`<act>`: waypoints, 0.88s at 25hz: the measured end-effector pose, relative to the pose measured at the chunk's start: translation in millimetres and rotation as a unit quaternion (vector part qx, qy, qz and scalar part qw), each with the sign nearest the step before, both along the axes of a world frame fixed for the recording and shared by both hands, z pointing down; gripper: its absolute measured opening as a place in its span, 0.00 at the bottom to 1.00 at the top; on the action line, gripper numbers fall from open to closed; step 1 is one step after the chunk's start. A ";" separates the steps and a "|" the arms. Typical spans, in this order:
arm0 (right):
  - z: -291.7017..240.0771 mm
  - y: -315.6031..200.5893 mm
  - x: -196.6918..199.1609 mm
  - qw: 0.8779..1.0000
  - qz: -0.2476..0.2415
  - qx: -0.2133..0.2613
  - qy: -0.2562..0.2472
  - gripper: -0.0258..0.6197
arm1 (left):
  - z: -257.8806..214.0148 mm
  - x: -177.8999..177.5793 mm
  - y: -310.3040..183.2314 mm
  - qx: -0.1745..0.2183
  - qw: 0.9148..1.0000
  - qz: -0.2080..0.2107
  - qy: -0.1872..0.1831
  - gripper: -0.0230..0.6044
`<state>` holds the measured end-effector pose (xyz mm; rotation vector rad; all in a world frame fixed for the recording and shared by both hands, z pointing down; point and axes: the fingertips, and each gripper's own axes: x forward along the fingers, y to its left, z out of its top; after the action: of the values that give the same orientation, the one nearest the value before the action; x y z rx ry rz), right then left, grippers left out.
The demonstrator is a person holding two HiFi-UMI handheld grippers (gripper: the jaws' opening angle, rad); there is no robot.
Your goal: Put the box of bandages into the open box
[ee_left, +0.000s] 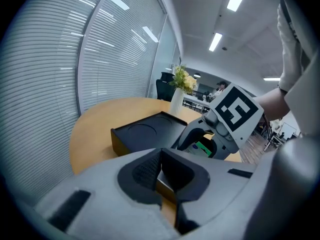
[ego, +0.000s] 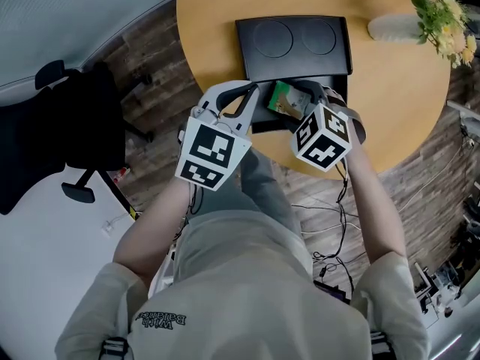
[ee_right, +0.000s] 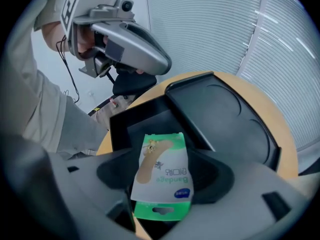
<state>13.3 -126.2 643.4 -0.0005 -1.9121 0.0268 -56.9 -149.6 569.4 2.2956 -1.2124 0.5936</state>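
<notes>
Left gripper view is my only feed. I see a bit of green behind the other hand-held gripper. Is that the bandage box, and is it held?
Observer: Yes. The right gripper view shows the right hand-held gripper shut on the bandage box, printed face up.
Operator: Is it over the open box?
Observer: Its far end hangs over the open box, in front of the lid with two round dents.
Operator: And where is my own gripper?
Observer: In the head view the left hand-held gripper points at the open box's left edge, beside the bandage box. I can't tell whether it touches.
</notes>
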 end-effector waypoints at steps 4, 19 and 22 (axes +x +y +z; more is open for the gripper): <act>12.2 -3.3 6.1 1.000 -0.016 0.005 0.012 0.49 | 7.2 -0.9 1.5 -0.006 1.000 -0.002 -0.001 0.07; 20.4 -5.6 8.8 1.000 0.004 0.008 -0.006 0.49 | 13.6 0.9 8.4 -0.011 1.000 0.006 -0.006 0.07; 14.8 -6.0 8.6 1.000 0.014 0.012 -0.012 0.49 | 7.6 2.9 8.7 -0.006 1.000 0.009 -0.008 0.07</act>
<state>22.0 -132.2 658.2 0.0427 -1.9353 0.0222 -54.0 -140.9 577.0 2.2972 -1.1943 0.6263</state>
